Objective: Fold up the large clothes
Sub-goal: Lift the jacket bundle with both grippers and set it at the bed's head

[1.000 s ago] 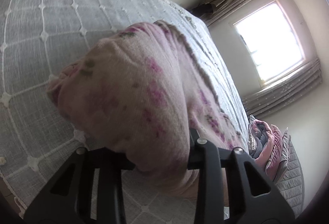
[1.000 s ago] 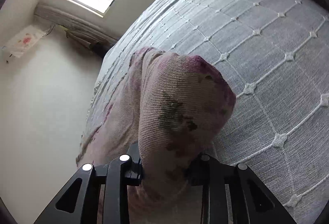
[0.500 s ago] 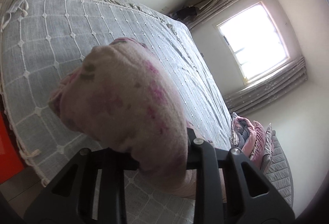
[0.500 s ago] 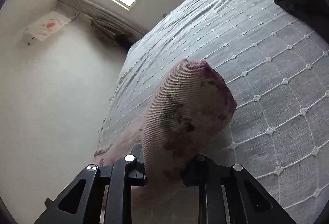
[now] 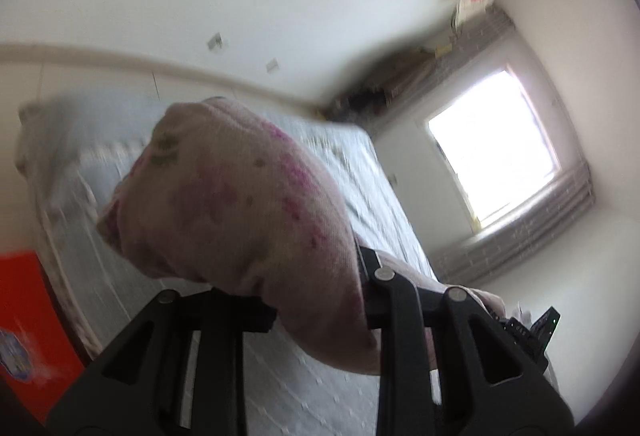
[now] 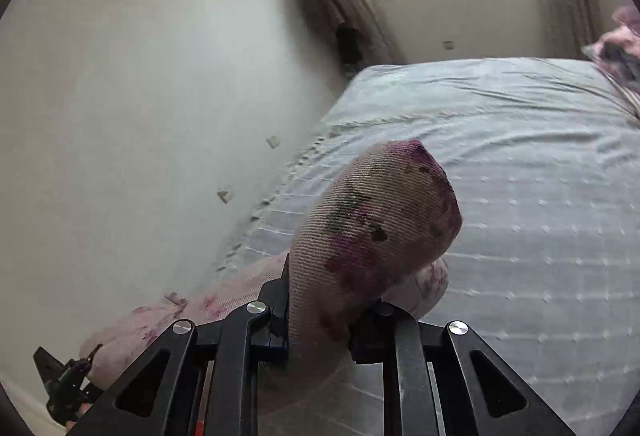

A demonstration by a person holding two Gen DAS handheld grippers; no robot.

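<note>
Daylight floods in through the window [image 5: 496,144], blown out to white glare in both my views. The bed [image 5: 376,196] smears with motion blur (worst on my left), the walls look soft, and the fisheye bends everything toward dark, vignetted corners.

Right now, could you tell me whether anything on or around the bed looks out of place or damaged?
Nothing stands out. The pink floral knit garment is held bunched in both grippers above the grey quilted bedspread, which lies fairly smooth; the left view is motion-blurred.
</note>
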